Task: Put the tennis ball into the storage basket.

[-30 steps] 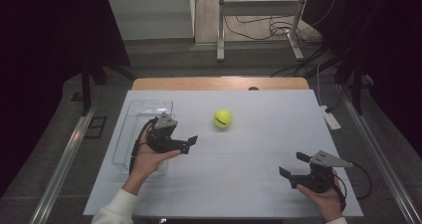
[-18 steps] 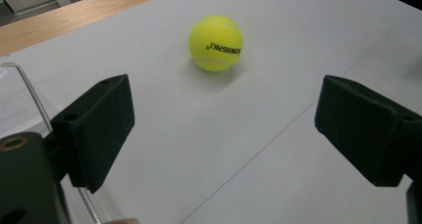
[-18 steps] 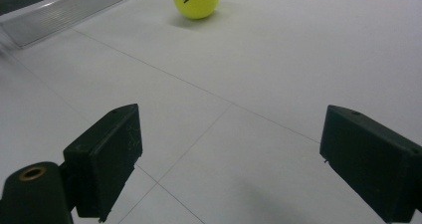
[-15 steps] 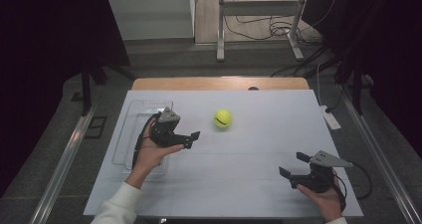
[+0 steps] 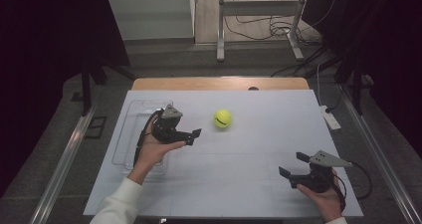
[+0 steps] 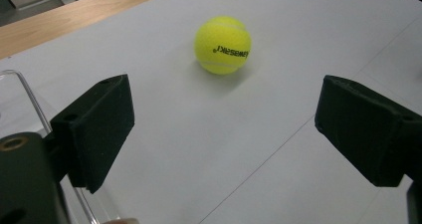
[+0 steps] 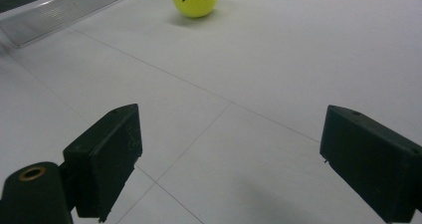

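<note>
Left tool (image 5: 191, 136): black body, grey three-cornered plate on top, black cable looping down along wrist. Right tool (image 5: 293, 165): same black build, grey three-cornered plate, black cable curling round behind hand. Jaws: chunky black blocks, matte, slightly scuffed edges, small round hole in top face of each. Brass-coloured ring set in black housing at lower left corner of both tool views. Left arm: white long sleeve (image 5: 118, 204), cuff at wrist. White cuff edge at right wrist too.
</note>
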Tool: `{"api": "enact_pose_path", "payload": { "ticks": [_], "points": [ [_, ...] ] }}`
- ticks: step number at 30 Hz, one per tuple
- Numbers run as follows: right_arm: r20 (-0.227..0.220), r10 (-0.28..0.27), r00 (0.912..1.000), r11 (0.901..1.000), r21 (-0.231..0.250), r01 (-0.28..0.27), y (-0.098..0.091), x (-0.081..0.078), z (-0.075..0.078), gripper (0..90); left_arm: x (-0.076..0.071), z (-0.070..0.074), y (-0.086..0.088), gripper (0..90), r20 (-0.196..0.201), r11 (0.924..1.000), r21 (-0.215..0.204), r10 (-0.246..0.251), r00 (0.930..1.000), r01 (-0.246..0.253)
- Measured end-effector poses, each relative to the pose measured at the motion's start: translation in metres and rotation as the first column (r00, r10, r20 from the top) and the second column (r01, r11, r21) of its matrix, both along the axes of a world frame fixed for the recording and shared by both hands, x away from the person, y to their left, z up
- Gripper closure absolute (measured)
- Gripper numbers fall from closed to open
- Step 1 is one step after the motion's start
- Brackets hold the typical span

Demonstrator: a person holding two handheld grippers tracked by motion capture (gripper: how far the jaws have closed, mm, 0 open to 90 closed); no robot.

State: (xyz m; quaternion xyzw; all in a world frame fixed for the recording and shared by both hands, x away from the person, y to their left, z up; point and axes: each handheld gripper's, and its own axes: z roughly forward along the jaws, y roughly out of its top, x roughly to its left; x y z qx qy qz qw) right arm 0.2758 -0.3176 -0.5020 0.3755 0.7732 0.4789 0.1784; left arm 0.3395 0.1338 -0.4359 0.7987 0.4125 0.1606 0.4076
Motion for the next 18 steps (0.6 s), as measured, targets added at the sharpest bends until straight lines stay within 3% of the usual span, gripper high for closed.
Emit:
{"api": "enact_pose_path", "payload": {
  "ticks": [18],
  "points": [
    [-0.002,0.002,1.0000,1.0000,-0.003,-0.002,0.000,0.000,0.000,9.9,0.011,0.001,-0.009,9.8,-0.007,0.9998,0.022,-0.002,1.0000,0.002]
  ]
}}
